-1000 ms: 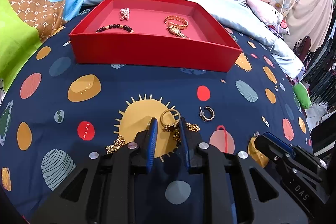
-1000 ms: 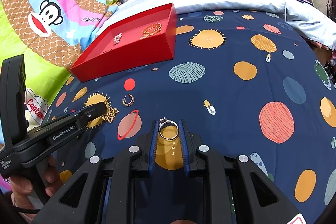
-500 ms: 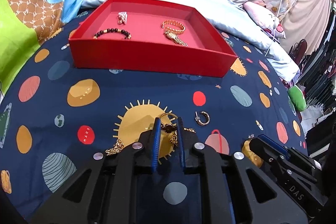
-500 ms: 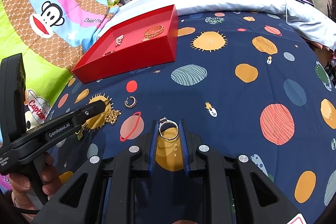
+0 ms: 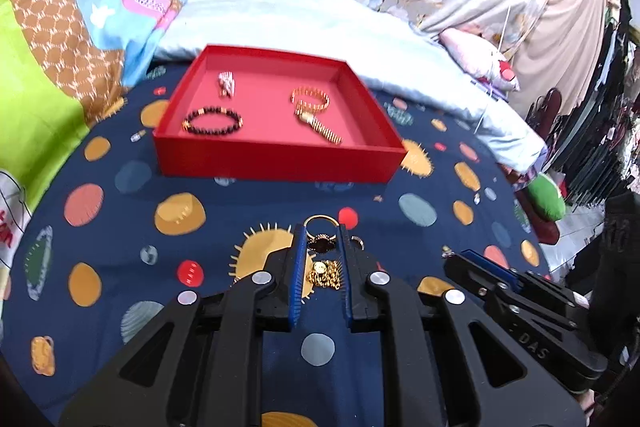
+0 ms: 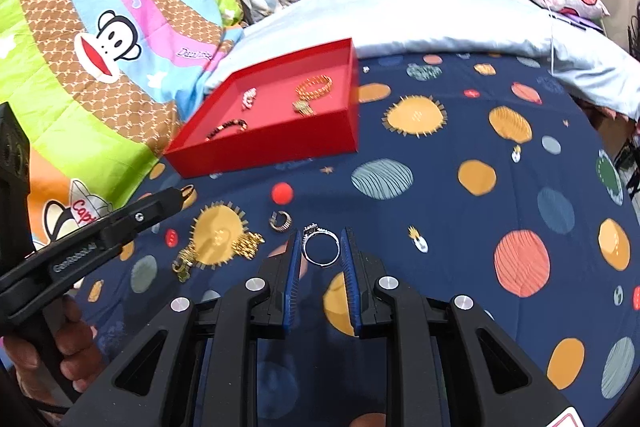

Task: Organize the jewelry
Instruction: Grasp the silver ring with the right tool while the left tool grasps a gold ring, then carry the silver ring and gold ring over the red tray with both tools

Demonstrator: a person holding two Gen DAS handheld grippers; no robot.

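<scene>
Inside the red tray (image 5: pixel 276 159), three pieces lie; left gripper (image 5: pixel 320 247) clamps a gold ring (image 5: pixel 319 221), right gripper (image 6: pixel 320 253) a silver ring (image 6: pixel 320 249); earring (image 6: pixel 280 220), chain (image 6: pixel 248 244) remain.

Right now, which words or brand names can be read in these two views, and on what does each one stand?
"GenRobot.AI": side of the left claw, shut on a gold ring.
"DAS": side of the right claw, shut on a silver ring.
"Cap", cut off: monkey quilt.
Script on the quilt's pink stripes: too blurred to read.
Print on the bedspread's red dot: too small.
</scene>
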